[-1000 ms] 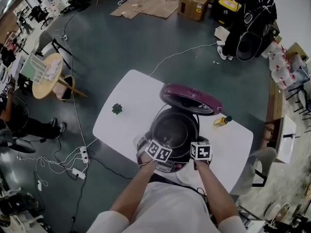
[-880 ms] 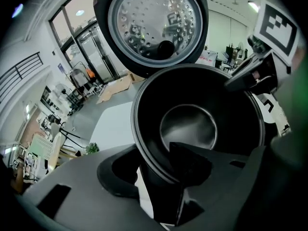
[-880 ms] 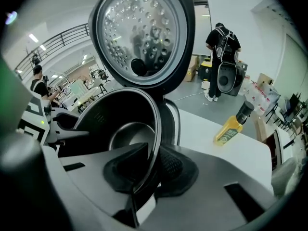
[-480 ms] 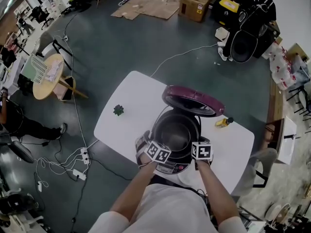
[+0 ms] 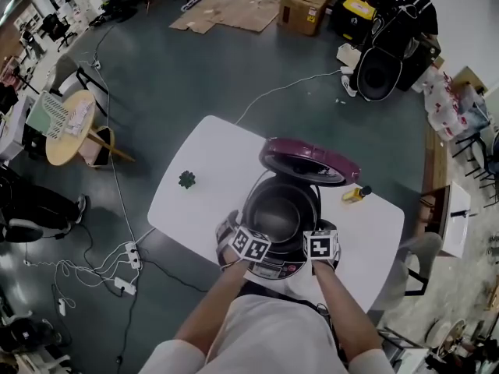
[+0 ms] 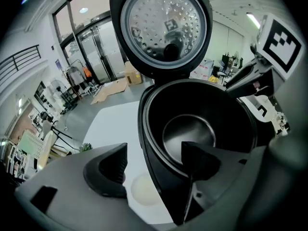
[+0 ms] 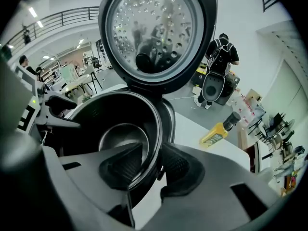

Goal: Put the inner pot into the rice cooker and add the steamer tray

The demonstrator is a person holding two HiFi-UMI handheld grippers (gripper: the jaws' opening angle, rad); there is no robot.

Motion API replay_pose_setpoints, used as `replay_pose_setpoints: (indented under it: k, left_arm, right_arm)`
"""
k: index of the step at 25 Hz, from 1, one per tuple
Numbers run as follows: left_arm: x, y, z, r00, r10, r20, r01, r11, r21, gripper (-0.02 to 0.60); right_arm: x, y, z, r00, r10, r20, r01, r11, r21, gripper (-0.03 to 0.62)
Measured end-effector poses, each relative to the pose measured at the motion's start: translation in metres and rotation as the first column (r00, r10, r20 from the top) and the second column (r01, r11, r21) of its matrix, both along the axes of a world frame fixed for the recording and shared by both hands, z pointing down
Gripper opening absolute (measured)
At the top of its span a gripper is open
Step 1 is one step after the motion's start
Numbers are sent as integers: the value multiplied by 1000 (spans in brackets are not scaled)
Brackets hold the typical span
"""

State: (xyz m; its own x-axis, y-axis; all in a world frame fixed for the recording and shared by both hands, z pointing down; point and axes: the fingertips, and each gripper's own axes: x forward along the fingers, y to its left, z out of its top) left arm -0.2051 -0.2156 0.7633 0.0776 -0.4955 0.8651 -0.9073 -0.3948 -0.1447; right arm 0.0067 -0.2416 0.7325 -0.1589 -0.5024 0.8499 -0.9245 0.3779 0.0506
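The rice cooker (image 5: 281, 209) stands on the white table (image 5: 195, 185) with its maroon lid (image 5: 308, 160) raised. The dark inner pot (image 6: 192, 134) sits inside it, also seen in the right gripper view as the inner pot (image 7: 120, 134). My left gripper (image 6: 153, 165) straddles the cooker's left rim; its jaws have just been opening and stand wide, clear of the wall. My right gripper (image 7: 150, 170) straddles the pot's right rim. Its jaws have just been opening too, and the rim lies between the pads (image 7: 122, 166) with a slight gap. No steamer tray that I can make out.
A yellow bottle (image 7: 219, 131) lies on the table right of the cooker, with a small green thing (image 5: 187, 179) at the left. A pale round patch (image 6: 144, 189) shows on the table beside the cooker. Cables, boxes and a person (image 5: 394, 22) are on the floor beyond.
Both grippers keep their places at the cooker's front rim. The head view is too small to show the jaws moving.
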Motion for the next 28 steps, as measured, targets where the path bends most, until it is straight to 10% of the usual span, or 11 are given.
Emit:
replay_pose_setpoints:
  k: [28]
  left_arm:
    - [104,45,-82,940,244,-240,-214,967,141,318]
  right_arm:
    - [59,88,-54,995,69,67,-79,982,169,127]
